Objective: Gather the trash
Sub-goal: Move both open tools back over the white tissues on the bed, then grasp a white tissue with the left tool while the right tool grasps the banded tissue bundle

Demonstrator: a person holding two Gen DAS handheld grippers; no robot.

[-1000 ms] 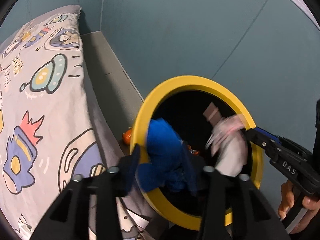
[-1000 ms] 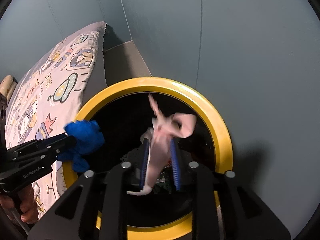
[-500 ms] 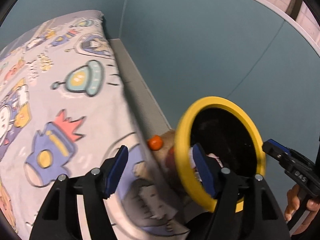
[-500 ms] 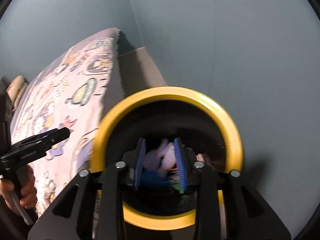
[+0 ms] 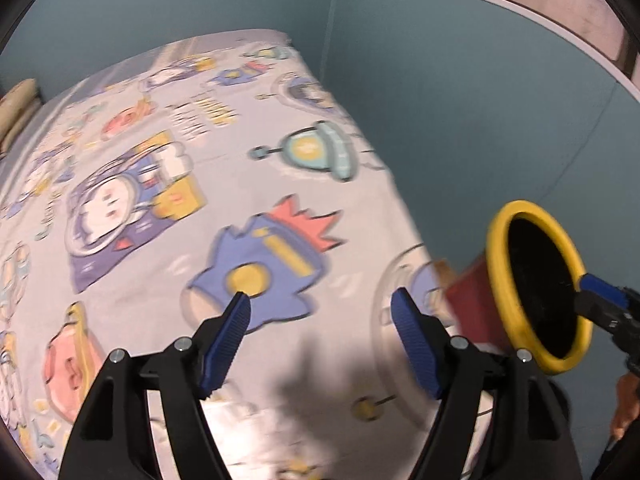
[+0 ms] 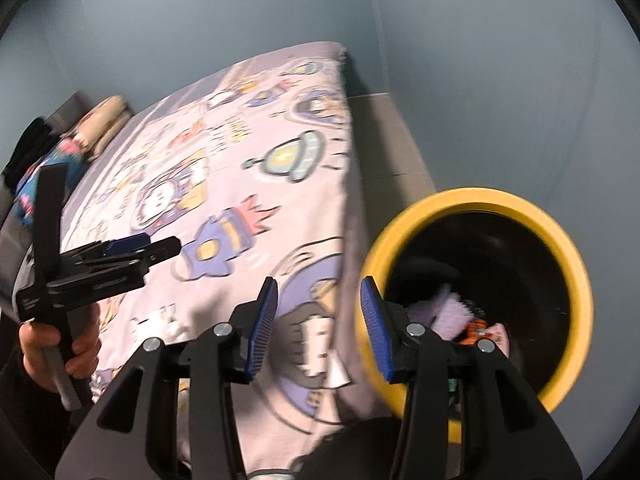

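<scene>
The round yellow-rimmed black bin (image 6: 476,304) stands on the floor just beside the bed, with crumpled pale pink and orange scraps (image 6: 464,320) lying inside it (the trash, by the look of it). Both tools are empty: the left gripper (image 5: 320,340) has just been opening and its blue pads stand wide apart over the cartoon-printed grey bedsheet (image 5: 200,184); the right gripper (image 6: 318,324), jaws also just opening, is parted near the bin's rim. The drop looks finished — the next move calls for finding more litter. No writing is legible.

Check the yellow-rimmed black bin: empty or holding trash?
Holding trash: the yellow-rimmed black bin shows pale crumpled tissue and an orange scrap inside.
</scene>
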